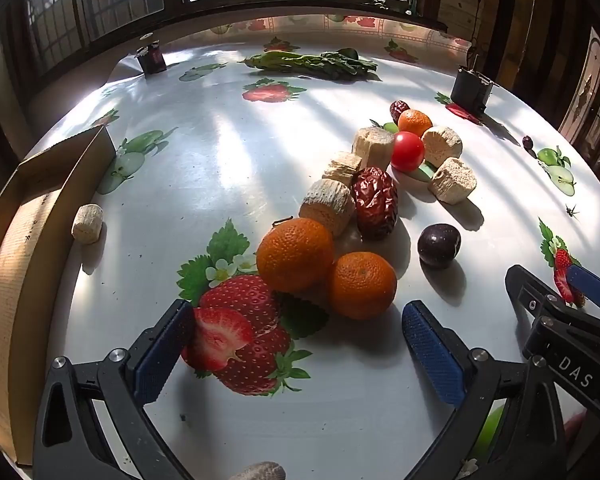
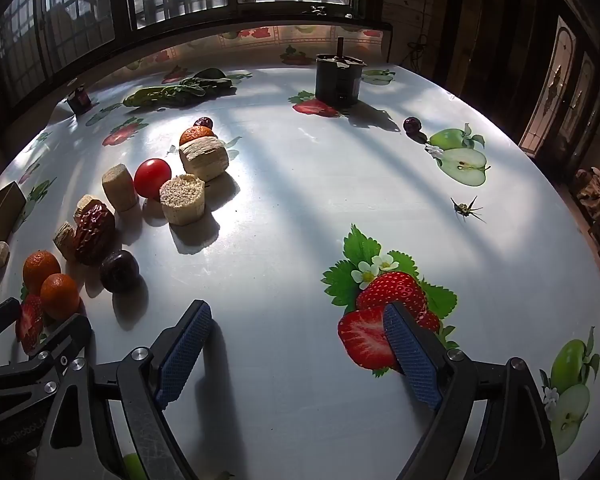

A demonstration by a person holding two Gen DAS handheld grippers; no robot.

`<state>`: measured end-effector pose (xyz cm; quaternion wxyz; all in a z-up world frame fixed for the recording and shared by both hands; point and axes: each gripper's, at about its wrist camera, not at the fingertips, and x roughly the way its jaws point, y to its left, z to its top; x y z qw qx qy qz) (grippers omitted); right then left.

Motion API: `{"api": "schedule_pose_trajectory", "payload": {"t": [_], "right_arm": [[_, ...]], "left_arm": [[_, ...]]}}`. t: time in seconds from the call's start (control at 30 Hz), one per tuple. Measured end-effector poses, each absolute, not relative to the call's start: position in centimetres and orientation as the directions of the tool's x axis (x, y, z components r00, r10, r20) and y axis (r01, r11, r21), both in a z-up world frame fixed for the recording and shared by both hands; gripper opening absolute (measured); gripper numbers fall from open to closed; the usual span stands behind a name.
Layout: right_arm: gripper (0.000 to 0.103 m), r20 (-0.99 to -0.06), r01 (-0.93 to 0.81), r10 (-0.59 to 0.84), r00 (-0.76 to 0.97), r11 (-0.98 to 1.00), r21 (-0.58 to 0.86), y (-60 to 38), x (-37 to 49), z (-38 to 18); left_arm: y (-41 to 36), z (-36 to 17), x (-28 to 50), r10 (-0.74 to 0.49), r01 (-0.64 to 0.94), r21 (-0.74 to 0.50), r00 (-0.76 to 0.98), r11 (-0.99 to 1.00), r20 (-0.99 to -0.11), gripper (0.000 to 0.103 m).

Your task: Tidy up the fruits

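**So: both grippers wide open, fruit heap untouched**

Well, biggest first — the table [image 1: 228, 152], in a glossy white cloth printed with strawberries and apples, fills both views in striped sunlight. Every place from here is told from the big wrinkled red date [image 1: 375, 202] at the middle of the heap.

Far out to the date's left, a cardboard box [image 1: 24, 240] lies along the table edge, with one pale corn-cob chunk [image 1: 87, 224] just beside its wall. Far behind the date lie leafy greens [image 1: 316, 63], and off to its right rear stands a dark tin [image 2: 338, 80].

Now the grippers. The left gripper [image 1: 300, 352] hovers near the date's front, fingers spread wide, holding nothing. The right gripper [image 2: 298, 350] sits well to the date's right, equally wide apart and empty, over bare cloth.

Onto the fruit! Two mandarins [image 1: 295, 254] touch each other just in front of the date. More cob chunks [image 1: 329, 206] press against its left side and behind it. A red tomato [image 1: 407, 151] sits behind, between cob pieces. A dark plum [image 1: 438, 245] rests near the date's right front, apart from it.
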<state>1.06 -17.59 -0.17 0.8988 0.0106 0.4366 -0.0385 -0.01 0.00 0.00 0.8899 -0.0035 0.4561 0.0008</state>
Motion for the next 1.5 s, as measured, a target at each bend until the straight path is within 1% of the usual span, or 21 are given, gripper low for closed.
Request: {"api": "schedule_pose_trajectory", "payload": {"t": [0.6,0.83,1.23,1.33,1.37,1.43,1.5], "right_arm": [[0.090,-0.786,0.078,-0.060,0.616,0.997,-0.014,-17.6,1.0,-0.2],[0.090,-0.785,0.078,-0.060,0.616,0.997,-0.015,-17.6,1.0,-0.2],[0.091,-0.785,0.077,-0.059,0.616,0.997,-0.014,-17.6,1.0,-0.2],[0.091,-0.785,0.077,-0.058,0.616,0.997,-0.014,-17.6,1.0,-0.2],[0.091,-0.785,0.076,-0.058,0.616,0.997,-0.013,-17.6,1.0,-0.2],[0.091,-0.786,0.073,-0.054,0.616,0.997,-0.011,-17.6,1.1,-0.2],[0.092,-0.786,0.069,-0.050,0.616,0.998,-0.010,-17.7,1.0,-0.2]], "left_arm": [[0.4,0.2,0.0,0.009,-0.021,-0.004,0.576,1.000,-0.818,0.103],[0.1,0.1,-0.1,-0.013,0.030,0.004,0.544,1.000,-0.839,0.103],[0.0,0.2,-0.2,-0.025,0.038,-0.005,0.546,0.999,-0.837,0.103],[0.5,0.6,-0.9,-0.057,0.036,-0.044,0.555,0.998,-0.830,0.103],[0.7,0.8,-1.3,-0.067,0.032,-0.059,0.562,0.998,-0.824,0.100],[1.2,2.0,-2.6,-0.069,0.023,-0.069,0.606,0.997,-0.792,0.096],[1.8,3.9,-4.6,-0.036,-0.008,-0.056,0.677,0.998,-0.735,0.096]]}}
